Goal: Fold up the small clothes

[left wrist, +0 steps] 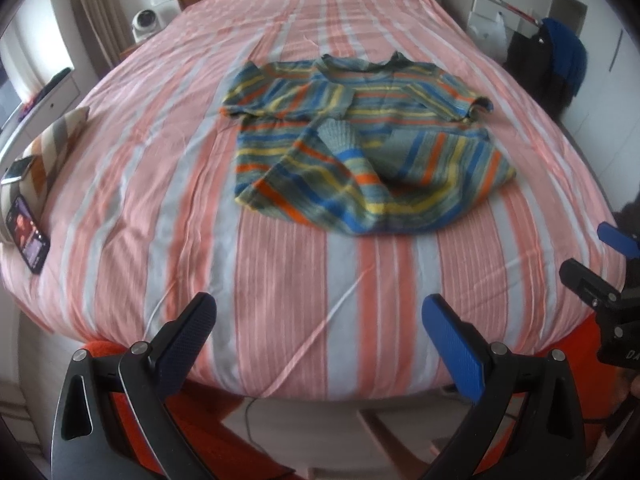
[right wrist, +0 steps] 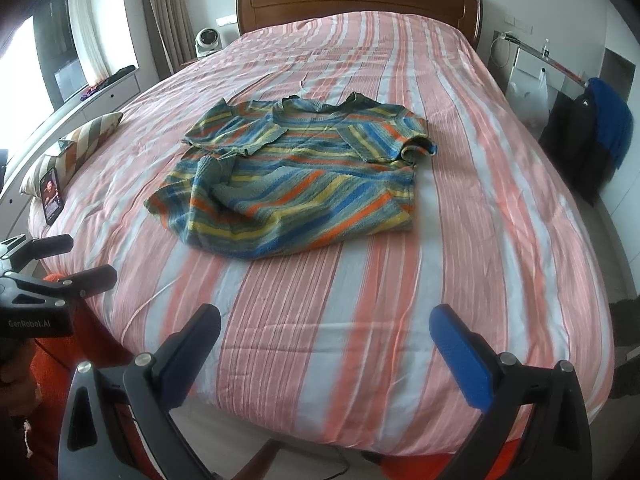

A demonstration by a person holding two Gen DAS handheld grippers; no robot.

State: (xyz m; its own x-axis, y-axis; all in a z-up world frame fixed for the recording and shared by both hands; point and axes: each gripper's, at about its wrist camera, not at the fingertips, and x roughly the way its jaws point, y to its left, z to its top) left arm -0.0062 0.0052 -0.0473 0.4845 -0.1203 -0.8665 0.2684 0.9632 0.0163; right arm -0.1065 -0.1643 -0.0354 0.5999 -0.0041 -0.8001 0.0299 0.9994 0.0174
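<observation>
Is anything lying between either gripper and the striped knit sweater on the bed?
Nothing visible. Only bare pink-striped bedspread lies between the left gripper, the right gripper and the multicoloured striped knit sweater. The phone and striped pillow sit far off at the bed's edge.

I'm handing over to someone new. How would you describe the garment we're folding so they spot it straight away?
Start from the big bed with the pink and white striped cover and wooden headboard. In the middle of it lies a knitted short-sleeved sweater, partly folded, neck toward the headboard. It is the only garment on the cover, striped blue, yellow, orange and grey-green, unlike the brown-striped cushion at the left edge.
</observation>
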